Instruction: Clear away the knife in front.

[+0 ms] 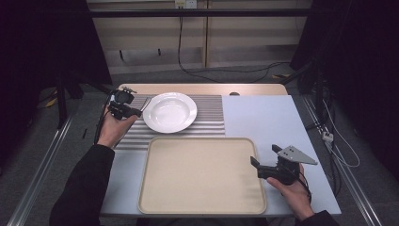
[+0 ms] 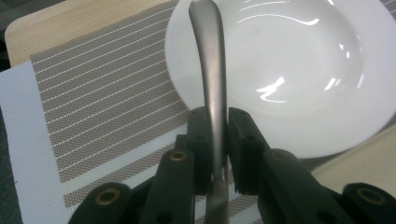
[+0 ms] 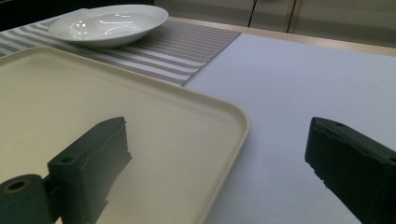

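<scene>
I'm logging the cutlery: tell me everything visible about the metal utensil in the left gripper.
The utensil is a slim, dull-grey metal handle with a rounded, widening end; its working end can't be made out. The left gripper clamps it between its black jaws, the handle pointing out over the white plate's rim, above the striped placemat.

Utensil [image 2: 212, 70] head beyond top edge; type unclear

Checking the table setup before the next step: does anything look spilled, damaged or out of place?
Nothing stands out. The white plate sits flat and clean on the striped mat, the beige tray lies square to the table edge, and the left hand-held gripper grips a metal utensil handle beside the plate. No spills or damage show.
</scene>
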A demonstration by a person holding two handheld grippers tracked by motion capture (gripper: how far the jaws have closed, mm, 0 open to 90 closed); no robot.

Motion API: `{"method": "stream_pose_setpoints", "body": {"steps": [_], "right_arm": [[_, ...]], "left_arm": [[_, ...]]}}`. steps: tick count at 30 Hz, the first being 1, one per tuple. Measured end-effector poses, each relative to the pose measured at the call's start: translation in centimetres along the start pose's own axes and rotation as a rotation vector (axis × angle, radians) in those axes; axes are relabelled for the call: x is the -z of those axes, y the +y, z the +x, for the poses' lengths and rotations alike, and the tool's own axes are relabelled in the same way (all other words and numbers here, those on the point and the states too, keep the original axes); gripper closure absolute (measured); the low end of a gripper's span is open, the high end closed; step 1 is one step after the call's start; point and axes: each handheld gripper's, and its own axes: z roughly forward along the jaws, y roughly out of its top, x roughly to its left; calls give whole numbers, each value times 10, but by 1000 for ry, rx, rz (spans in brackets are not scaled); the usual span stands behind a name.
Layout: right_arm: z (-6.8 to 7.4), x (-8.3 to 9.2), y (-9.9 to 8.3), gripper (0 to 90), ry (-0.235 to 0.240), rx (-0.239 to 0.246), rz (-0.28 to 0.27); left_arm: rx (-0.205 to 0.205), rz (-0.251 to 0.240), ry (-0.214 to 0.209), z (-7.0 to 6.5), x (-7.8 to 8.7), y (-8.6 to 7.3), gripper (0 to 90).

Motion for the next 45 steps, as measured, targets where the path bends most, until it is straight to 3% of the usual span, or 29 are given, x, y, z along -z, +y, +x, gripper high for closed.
{"method": "stream_pose_setpoints", "body": {"steps": [10,15,36,38,45], "right_arm": [[0,1,0,61,0,0,-1],[1,1,0,61,3,0,-2],[1,0,0,62,2,7,-2],[1,0,0,62,2,7,-2],[1,0,0,62,2,7,-1]], "left_arm": [[-42,-17,-46,-30,11,1,800],[-40,-27,-72,-40,13,-3,800],[-69,-2,-126,-81,18,-25,800],[-56,-3,-134,-86,18,-27,800],[-79,18,-144,-100,17,-31,800]]}}
